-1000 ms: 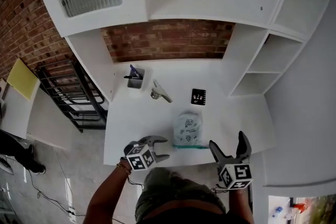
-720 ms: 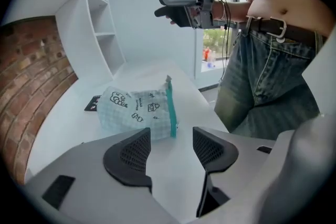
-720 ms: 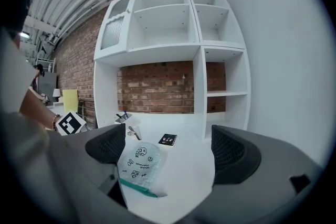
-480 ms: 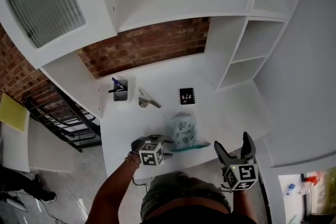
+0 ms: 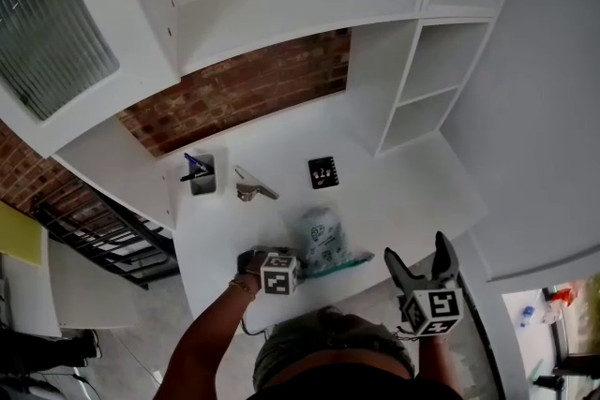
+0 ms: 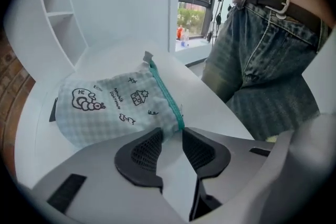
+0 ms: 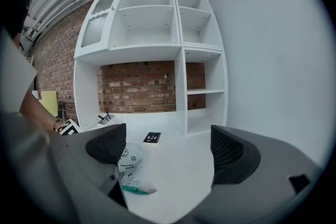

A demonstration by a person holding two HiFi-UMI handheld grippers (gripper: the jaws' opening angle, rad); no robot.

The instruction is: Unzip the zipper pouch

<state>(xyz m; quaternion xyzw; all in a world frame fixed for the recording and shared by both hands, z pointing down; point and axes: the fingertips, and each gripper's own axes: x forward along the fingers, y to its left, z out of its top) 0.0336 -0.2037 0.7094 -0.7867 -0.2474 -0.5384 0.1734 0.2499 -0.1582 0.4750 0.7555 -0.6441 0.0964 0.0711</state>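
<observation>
A pale checked zipper pouch (image 5: 322, 242) with cartoon prints lies on the white desk (image 5: 394, 201), its teal zipper (image 5: 339, 264) along the near edge. My left gripper (image 5: 291, 265) points steeply down at the pouch's near left corner. In the left gripper view the jaws have just been closing, and the zipper's end (image 6: 180, 122) and the pouch (image 6: 115, 107) corner sit between the fingertips of the gripper (image 6: 172, 134), with a gap still between the pads. My right gripper (image 5: 415, 253) hovers off the desk's near right edge, wide open and empty, with the pouch (image 7: 128, 161) ahead to its left.
A grey pen cup (image 5: 201, 173), a metal clip (image 5: 251, 187) and a black marker card (image 5: 323, 172) lie farther back on the desk. White shelves (image 5: 422, 61) rise behind and to the right. The person's jeans (image 6: 262, 60) stand close to the desk's near edge.
My left gripper has come down and tipped over onto the pouch's near left corner, and its jaws have narrowed. The right gripper has stayed wide open beside the desk.
</observation>
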